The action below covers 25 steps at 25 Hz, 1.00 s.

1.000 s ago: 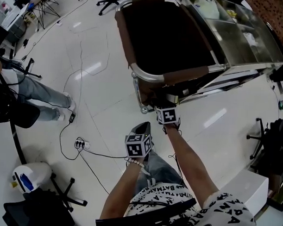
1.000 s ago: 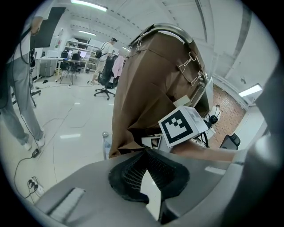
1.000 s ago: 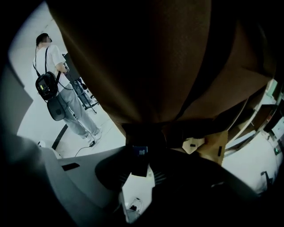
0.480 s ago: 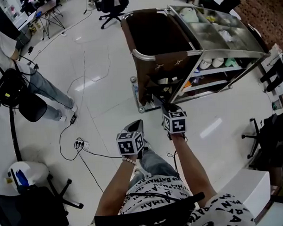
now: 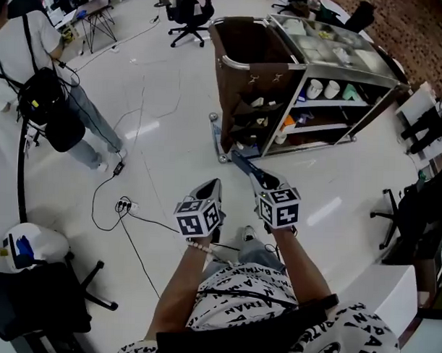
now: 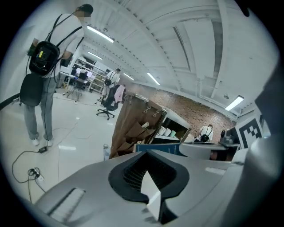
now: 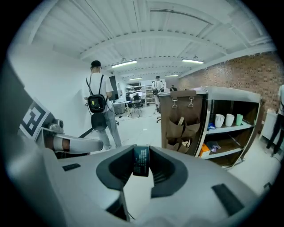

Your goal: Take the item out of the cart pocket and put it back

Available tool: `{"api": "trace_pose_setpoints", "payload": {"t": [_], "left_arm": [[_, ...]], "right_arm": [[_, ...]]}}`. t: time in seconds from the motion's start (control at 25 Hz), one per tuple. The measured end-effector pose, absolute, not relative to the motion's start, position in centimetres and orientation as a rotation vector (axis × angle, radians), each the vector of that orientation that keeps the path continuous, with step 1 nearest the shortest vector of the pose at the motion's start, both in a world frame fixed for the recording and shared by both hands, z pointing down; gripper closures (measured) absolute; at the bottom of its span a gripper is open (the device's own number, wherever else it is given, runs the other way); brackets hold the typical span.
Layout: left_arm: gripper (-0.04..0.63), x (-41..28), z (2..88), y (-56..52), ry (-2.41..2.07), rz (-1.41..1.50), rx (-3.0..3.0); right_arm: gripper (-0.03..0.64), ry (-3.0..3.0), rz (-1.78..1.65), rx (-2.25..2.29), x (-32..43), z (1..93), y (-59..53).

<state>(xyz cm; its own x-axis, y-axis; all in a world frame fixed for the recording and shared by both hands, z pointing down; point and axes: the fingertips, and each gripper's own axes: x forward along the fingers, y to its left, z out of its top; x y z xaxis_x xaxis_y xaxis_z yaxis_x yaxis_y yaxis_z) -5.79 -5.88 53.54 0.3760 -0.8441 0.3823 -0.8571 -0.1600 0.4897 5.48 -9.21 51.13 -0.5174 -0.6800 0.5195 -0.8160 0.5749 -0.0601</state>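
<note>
From the head view, the person holds both grippers in front of the body, above the white floor [image 5: 336,191]. The left gripper [image 5: 212,185] points forward with its jaws pressed together and nothing in them. The right gripper [image 5: 258,181] pinches a flat dark blue item [image 5: 239,162], which sticks out toward the cart [image 5: 243,63]. The item is out of the pockets and well apart from the cart. The brown pockets [image 5: 251,112] hang on the near end of the cart, and white cups [image 5: 322,89] stand on its shelf. Another person [image 5: 36,71] with a black backpack stands at the left, and a power strip [image 5: 123,203] lies on the floor.

In the left gripper view, the left gripper [image 6: 147,152] has its two jaws closed on each other, with only an empty dark hollow behind the tips. Just beyond them I see the blue item [image 6: 171,148], the right gripper [image 6: 208,148], and farther away the pockets [image 6: 133,131].

In the right gripper view, the right gripper [image 7: 141,153] clamps the item [image 7: 141,164] upright between its jaws; small print is on it, too small to read. The left gripper [image 7: 75,144] is at the left, and the pockets [image 7: 182,128] and cups [image 7: 228,119] are at the right.
</note>
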Motion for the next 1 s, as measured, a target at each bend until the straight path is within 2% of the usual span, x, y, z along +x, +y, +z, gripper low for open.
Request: {"api": "trace_pose_setpoints", "payload": {"t": [0.24, 0.64, 1.0], "left_arm": [[0.592, -5.1, 51.1, -2.9, -1.482, -0.040, 2.026], [0.592, -1.5, 49.0, -3.7, -1.494, -0.022, 2.096], [0.592, 0.3, 49.3, -4.3, -1.456, 0.004, 2.119]], "right_arm": [[0.517, -2.396, 0.485, 1.180, 5.6, 51.6, -4.5], [0.517, -2.433, 0.482, 1.271, 10.0, 48.7, -5.7], [0.517, -2.442, 0.484, 1.268, 11.2, 48.3, -6.2]]}}
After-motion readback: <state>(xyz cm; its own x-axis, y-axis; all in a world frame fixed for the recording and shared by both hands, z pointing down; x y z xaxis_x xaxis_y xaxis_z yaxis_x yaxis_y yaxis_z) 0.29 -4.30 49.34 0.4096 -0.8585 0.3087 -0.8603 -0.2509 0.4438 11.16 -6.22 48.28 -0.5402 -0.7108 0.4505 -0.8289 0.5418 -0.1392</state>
